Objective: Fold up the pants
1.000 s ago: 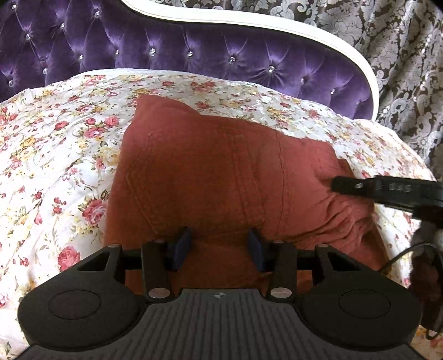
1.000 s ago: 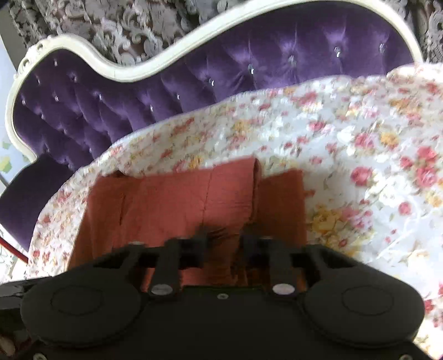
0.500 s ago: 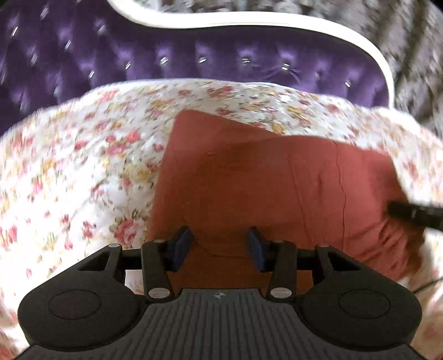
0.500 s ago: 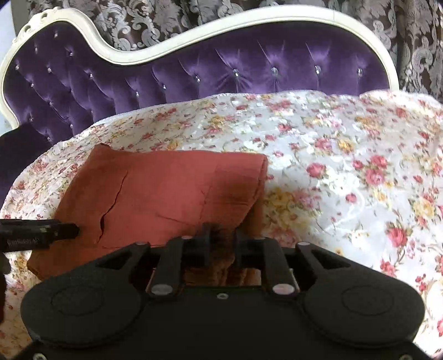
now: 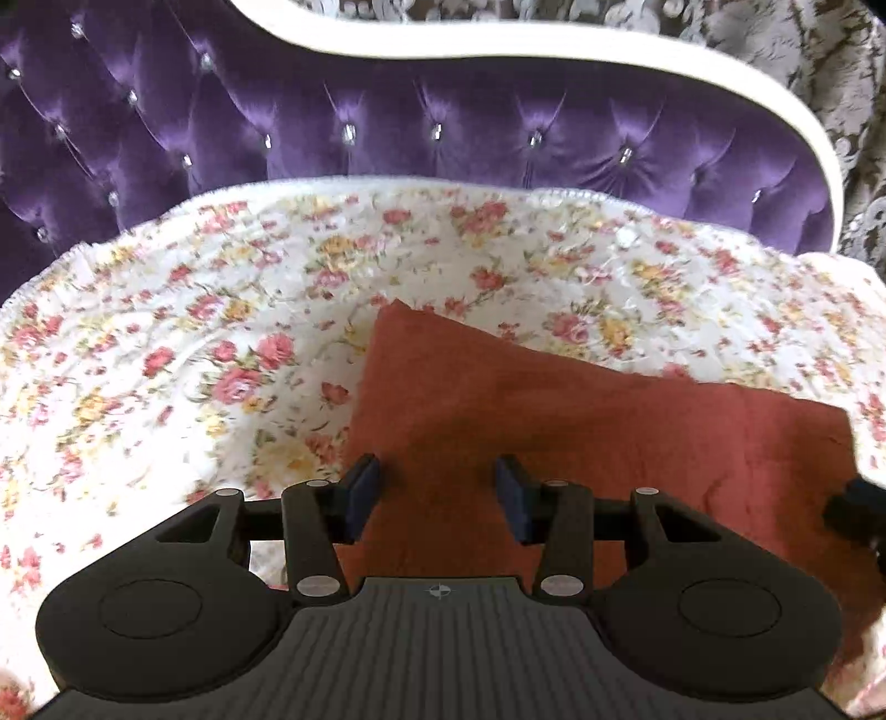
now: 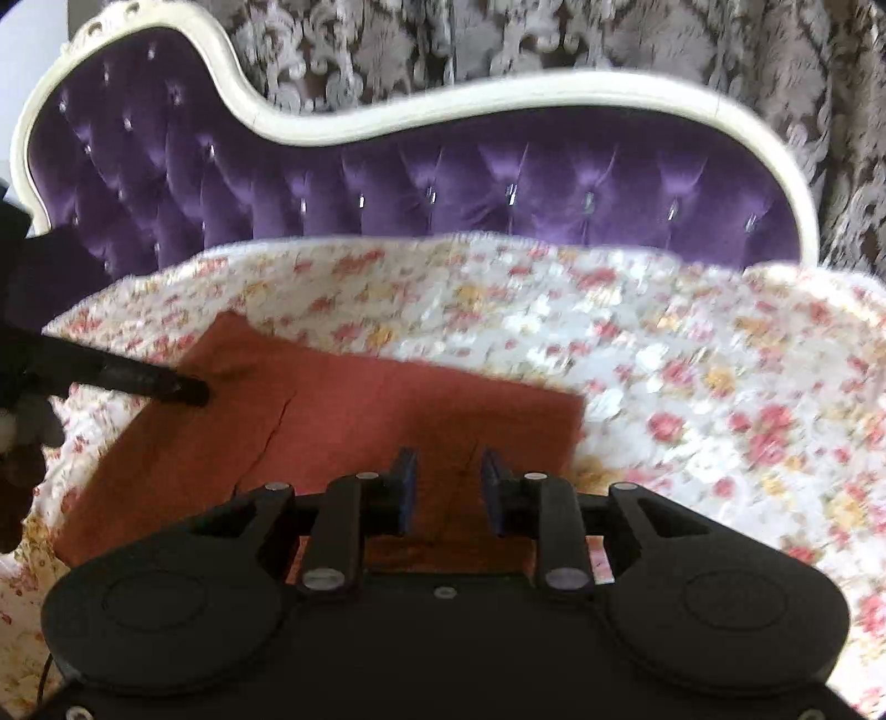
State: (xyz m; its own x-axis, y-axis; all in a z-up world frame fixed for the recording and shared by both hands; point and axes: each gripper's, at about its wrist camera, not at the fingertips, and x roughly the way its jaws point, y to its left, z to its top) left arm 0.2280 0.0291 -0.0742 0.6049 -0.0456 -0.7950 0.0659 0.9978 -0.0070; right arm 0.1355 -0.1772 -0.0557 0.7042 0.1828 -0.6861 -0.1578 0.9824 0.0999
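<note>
The rust-red pants (image 5: 581, 432) lie folded into a flat rectangle on the floral bedspread (image 5: 194, 343); they also show in the right wrist view (image 6: 354, 426). My left gripper (image 5: 437, 490) is open and empty, above the pants' left near part. My right gripper (image 6: 446, 482) is open and empty, above the pants' right near part. The left gripper's dark finger (image 6: 149, 382) shows at the left in the right wrist view, over the pants' far left corner.
A purple tufted headboard (image 5: 443, 133) with a cream frame (image 6: 498, 94) stands behind the bedspread (image 6: 692, 387). A patterned grey curtain (image 6: 609, 39) hangs behind it. Bedspread extends to the left and right of the pants.
My right gripper has opened and let go of the pants' fold. Both grippers have pulled back and up from the pants, which now lie flat.
</note>
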